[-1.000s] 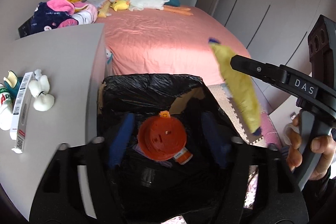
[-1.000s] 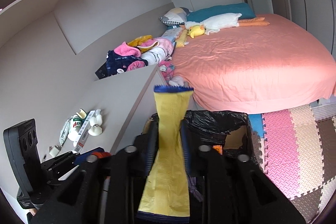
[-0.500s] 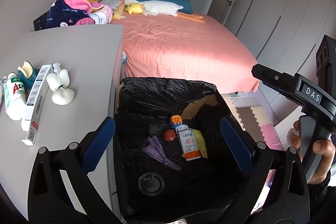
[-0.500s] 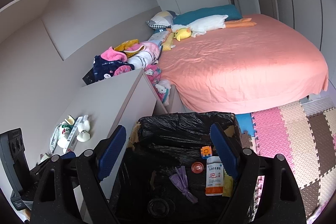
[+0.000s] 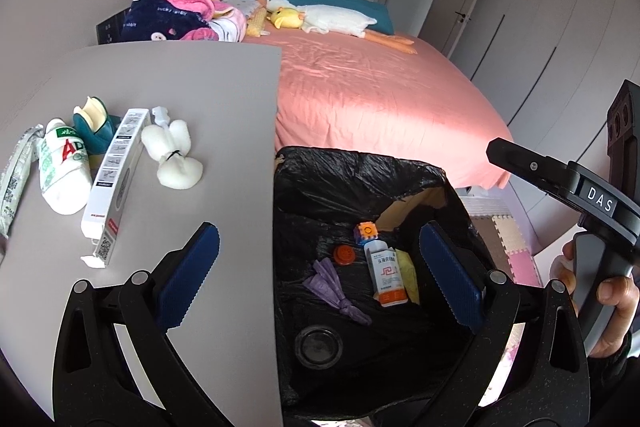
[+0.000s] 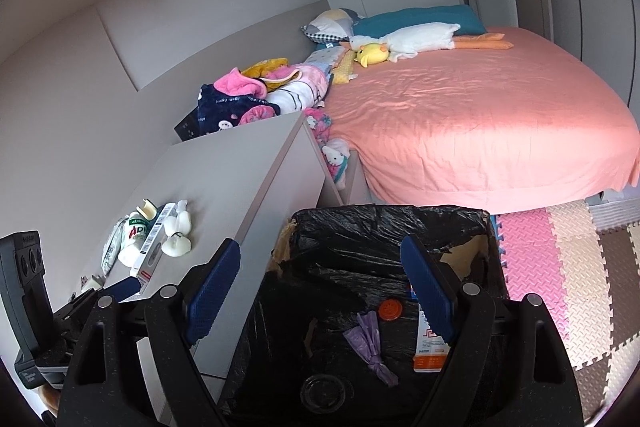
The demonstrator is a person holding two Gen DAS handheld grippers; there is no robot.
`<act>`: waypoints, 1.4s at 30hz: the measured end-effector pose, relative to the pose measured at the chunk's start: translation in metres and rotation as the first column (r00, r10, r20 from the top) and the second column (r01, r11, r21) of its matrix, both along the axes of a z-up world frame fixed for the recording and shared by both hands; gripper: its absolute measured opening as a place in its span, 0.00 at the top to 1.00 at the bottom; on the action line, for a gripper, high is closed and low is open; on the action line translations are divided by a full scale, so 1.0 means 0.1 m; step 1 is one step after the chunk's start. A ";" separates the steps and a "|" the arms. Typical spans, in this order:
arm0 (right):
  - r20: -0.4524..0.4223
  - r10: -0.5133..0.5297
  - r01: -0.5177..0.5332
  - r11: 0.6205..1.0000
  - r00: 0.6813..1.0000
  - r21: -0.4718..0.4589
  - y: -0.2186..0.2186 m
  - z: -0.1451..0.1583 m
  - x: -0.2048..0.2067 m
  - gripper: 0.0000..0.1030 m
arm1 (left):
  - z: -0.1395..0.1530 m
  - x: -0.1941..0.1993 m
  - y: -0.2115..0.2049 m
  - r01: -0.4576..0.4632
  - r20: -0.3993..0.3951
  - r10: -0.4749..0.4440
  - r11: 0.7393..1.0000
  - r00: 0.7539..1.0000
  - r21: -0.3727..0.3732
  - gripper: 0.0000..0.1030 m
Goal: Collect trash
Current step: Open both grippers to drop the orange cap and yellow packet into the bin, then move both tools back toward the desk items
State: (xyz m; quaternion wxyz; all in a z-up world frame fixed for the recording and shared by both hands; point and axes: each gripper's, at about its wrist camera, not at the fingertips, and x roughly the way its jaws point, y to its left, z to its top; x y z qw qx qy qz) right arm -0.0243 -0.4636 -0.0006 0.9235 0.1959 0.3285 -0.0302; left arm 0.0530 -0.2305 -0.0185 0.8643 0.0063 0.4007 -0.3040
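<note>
Hovering over the black-lined trash bin, the left gripper has its blue-padded jaws spread wide with nothing between them, one finger above the bin's inside and the other over the grey table just left of the bin. The right gripper also hangs above the bin, jaws apart and empty. Inside the bin lie a white and orange carton, a yellow wrapper touching the carton, an orange cap, a purple scrap and a small orange cube. On the table left of the bin rest a long white box, a white bottle and white foam pieces. Beyond the bin stretches a bed with a pink sheet.
</note>
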 end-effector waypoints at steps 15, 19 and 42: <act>-0.036 0.104 -0.104 0.994 0.994 -0.012 0.55 -0.08 0.41 0.20 | -0.01 0.25 0.73 -0.153 -0.006 0.153 0.988 0.988 0.003 0.06; -0.046 0.130 -0.131 0.991 0.990 -0.012 0.73 -0.12 0.54 0.20 | -0.02 0.30 0.90 -0.178 -0.011 0.178 0.984 0.984 0.001 0.06; -0.108 0.282 -0.287 0.958 0.953 -0.025 1.66 -0.36 1.24 0.20 | -0.10 0.64 2.03 -0.400 -0.026 0.401 0.916 0.916 0.024 0.06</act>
